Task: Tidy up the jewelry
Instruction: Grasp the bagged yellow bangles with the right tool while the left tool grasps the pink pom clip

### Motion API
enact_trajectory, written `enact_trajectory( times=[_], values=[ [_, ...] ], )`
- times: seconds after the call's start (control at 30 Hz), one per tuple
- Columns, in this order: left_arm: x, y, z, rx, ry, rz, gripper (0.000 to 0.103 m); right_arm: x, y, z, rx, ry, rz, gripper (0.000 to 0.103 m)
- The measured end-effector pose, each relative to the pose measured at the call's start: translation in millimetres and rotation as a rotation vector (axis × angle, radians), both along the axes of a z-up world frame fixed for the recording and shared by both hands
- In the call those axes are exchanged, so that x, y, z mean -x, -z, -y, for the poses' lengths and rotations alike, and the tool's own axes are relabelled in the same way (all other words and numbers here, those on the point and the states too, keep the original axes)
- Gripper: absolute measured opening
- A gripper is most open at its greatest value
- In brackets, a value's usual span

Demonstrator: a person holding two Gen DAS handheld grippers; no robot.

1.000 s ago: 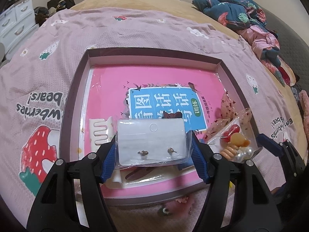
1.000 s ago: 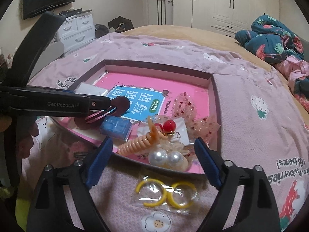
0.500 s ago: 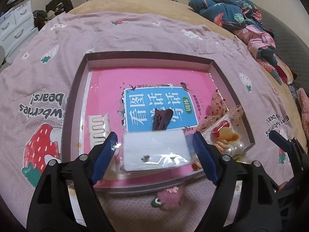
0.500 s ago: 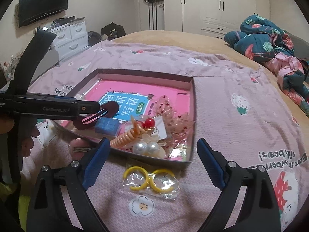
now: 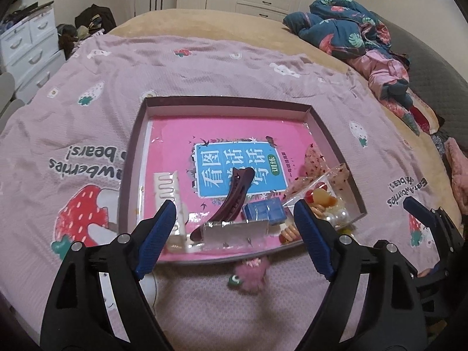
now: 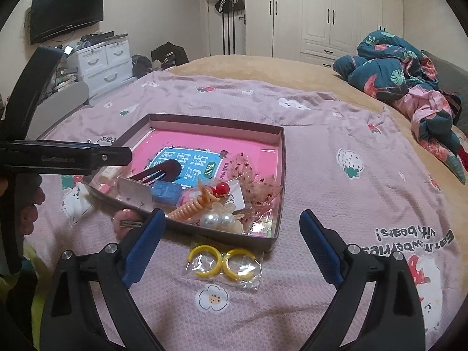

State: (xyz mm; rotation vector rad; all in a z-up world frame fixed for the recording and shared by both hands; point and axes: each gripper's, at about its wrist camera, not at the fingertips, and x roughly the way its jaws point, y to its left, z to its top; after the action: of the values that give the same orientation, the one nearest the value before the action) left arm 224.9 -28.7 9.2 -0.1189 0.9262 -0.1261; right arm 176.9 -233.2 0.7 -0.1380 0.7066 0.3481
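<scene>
We hold both grippers spread wide with nothing between their fingers. Our left gripper (image 5: 235, 238) hangs over the near edge of the shallow box (image 5: 225, 101), where the clear earring packet (image 5: 235, 232) lies flat against a maroon hair clip (image 5: 234, 197). Our right gripper (image 6: 231, 248) hovers above bagged yellow hoop earrings (image 6: 223, 263) on the pink blanket (image 6: 336, 204), just outside the box.

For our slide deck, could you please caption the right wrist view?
Open right gripper hovers over bagged yellow hoop earrings lying on the blanket beside the jewelry tray.
</scene>
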Motion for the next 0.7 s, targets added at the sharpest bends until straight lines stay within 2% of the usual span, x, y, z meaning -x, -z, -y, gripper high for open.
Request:
enact_trajectory(
  times=[0.1, 0.3, 0.7],
  values=[
    [9, -3, -2, -0.001, -0.004, 0.006, 0.080, 5, -1, 0, 0.001, -0.002, 0.002, 0.093],
    [26, 1, -3, -0.010, -0.006, 0.002, 0.080, 15, 4, 0, 0.004, -0.002, -0.008, 0.093],
    [50, 41, -7, -0.024, -0.012, -0.078, 0.081, 23, 32, 1, 0.029, -0.008, -0.061, 0.094]
  ],
)
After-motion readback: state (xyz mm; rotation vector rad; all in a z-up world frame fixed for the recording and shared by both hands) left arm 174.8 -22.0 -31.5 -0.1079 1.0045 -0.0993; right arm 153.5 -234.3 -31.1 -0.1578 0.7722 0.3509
